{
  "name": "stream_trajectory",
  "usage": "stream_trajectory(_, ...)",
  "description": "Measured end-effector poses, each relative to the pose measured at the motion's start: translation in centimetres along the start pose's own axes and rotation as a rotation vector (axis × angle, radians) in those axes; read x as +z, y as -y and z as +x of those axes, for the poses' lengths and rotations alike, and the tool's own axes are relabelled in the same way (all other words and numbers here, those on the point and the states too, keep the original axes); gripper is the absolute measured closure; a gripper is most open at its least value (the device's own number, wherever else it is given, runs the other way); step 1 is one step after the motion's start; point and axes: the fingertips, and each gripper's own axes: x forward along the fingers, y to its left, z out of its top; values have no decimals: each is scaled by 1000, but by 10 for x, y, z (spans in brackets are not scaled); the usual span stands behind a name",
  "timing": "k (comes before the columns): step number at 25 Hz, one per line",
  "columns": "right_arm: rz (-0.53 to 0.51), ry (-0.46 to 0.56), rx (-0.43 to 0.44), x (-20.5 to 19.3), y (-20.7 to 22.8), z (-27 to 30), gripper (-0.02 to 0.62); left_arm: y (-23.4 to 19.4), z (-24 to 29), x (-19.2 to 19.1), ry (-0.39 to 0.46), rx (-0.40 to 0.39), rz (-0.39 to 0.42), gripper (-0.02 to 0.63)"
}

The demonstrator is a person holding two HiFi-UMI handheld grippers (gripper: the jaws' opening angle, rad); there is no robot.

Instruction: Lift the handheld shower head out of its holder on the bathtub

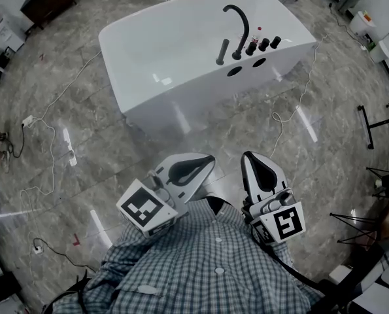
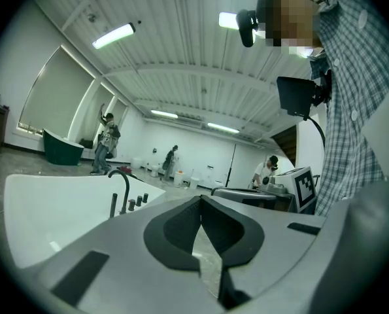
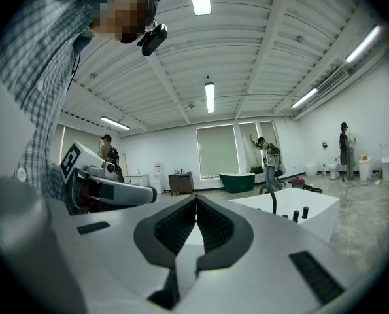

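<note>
Shower head (image 1: 222, 52) upright in holder on bathtub (image 1: 181, 103) rim, untouched. Left gripper (image 1: 204, 162), right gripper (image 1: 256, 162) both closed, empty, well apart from tub. Approach, grasp, lift all remain.

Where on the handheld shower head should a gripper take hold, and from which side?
Probably its upper shaft: the handheld shower head stands upright on the bathtub rim, a slim rod. Come from the near outer side, jaws level across it; the faucet spout crowds its right.
</note>
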Motion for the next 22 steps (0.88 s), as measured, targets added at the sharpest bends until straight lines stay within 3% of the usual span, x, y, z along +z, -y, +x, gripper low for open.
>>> stream_trajectory(15,41,32,70,5,30,-29,578,28,29,1,38,77,0,597)
stream_trajectory(22,3,-29,86,-14,53,-42,578,40,43,-9,60,117,-15,597)
